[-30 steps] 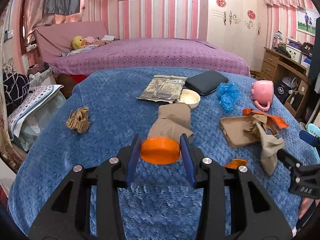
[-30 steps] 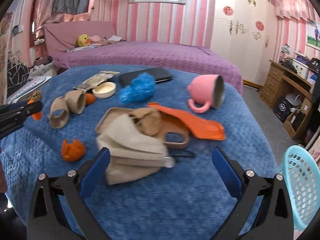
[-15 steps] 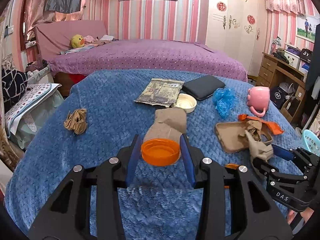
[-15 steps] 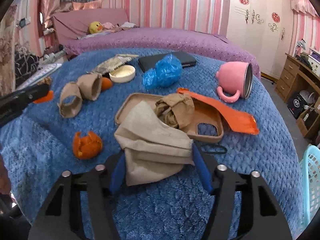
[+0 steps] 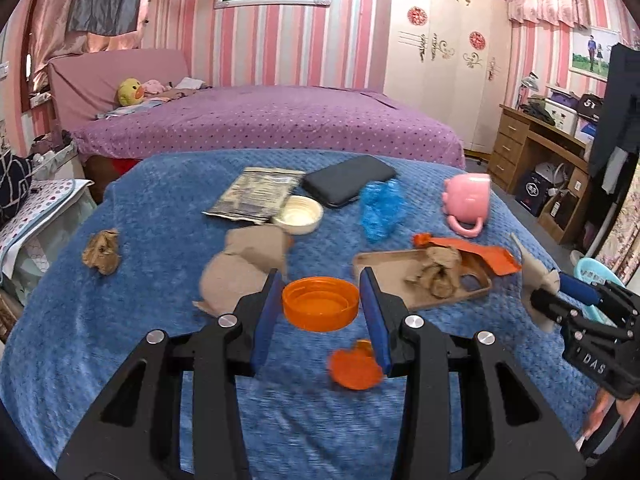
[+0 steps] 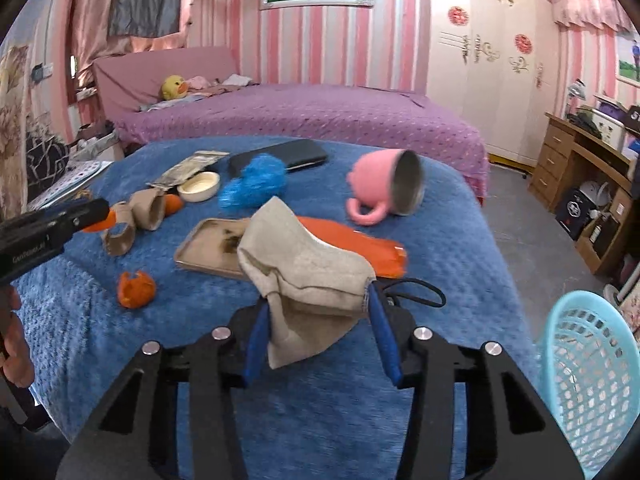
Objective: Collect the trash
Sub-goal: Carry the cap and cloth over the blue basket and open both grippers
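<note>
Meanwhile, over a table draped in a blue blanket, a person is working two handheld claws through a scatter of litter. At far left a crumpled brown paper wad is lying untouched, with flattened cardboard tubes near the middle. The left gripper is pinching an orange bottle cap between its blue pads, carrying it just above a scrap of orange peel. Further right a tan tray is holding another paper wad, with an orange wrapper lying beside it and a tipped pink mug beyond. The right gripper, its jaws having just been closing, is clamping a beige cloth bag that is drooping over both pads. At far right a light-blue basket is waiting beside the table, seemingly the place for the rubbish. The limp bag could slide free or snag the black loop lying behind the pads, and the shallow cap could pop out sideways if either hand is swung too fast
</note>
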Available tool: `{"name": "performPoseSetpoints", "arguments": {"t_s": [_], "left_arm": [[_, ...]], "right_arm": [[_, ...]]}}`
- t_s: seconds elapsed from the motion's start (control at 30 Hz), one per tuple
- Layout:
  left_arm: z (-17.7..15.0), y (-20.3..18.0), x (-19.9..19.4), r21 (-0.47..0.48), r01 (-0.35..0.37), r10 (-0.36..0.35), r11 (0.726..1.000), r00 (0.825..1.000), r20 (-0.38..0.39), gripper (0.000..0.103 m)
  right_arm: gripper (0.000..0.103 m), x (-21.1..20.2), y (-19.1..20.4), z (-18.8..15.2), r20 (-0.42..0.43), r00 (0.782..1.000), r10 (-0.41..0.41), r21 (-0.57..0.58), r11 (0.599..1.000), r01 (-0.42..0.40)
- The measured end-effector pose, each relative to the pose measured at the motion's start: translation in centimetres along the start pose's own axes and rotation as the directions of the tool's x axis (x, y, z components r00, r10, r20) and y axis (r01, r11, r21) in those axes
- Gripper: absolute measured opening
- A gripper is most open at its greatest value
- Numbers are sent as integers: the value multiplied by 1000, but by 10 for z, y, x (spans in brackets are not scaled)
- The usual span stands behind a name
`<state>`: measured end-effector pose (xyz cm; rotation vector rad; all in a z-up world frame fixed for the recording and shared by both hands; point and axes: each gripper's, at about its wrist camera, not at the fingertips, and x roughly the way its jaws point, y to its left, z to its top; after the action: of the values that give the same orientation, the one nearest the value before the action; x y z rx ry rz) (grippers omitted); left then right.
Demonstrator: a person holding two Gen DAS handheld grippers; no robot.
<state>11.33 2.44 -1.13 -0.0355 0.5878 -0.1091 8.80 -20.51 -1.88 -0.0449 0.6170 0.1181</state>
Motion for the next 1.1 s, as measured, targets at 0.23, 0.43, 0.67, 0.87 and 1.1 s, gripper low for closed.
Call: {"name": "performPoseSetpoints", "arguments": {"t_s": [0.23, 0.43, 0.67, 0.87, 1.1], "left_arm": [[-6, -37, 4, 20, 1, -1, 1000, 1000, -4, 39], [-9, -76, 0, 54, 16, -16, 998, 1000, 7, 39], [-10, -129, -6, 117, 30, -32, 993, 999, 17, 39], [-16, -186, 1, 142, 104, -104, 984, 995, -7, 39], [-19, -261, 8, 177, 222, -220, 959, 975, -34, 39]], "right_arm": [[46, -9, -44, -3, 15, 998, -58, 27, 998, 58], [46, -22, -93, -9, 14, 993, -121, 70, 990, 120], [46, -31, -163, -25, -23, 979, -205, 115, 972, 206], [46, -42, -215, -43, -53, 964, -261, 172, 948, 266], [46, -47, -267, -59, -90, 948, -306, 234, 919, 318]]}}
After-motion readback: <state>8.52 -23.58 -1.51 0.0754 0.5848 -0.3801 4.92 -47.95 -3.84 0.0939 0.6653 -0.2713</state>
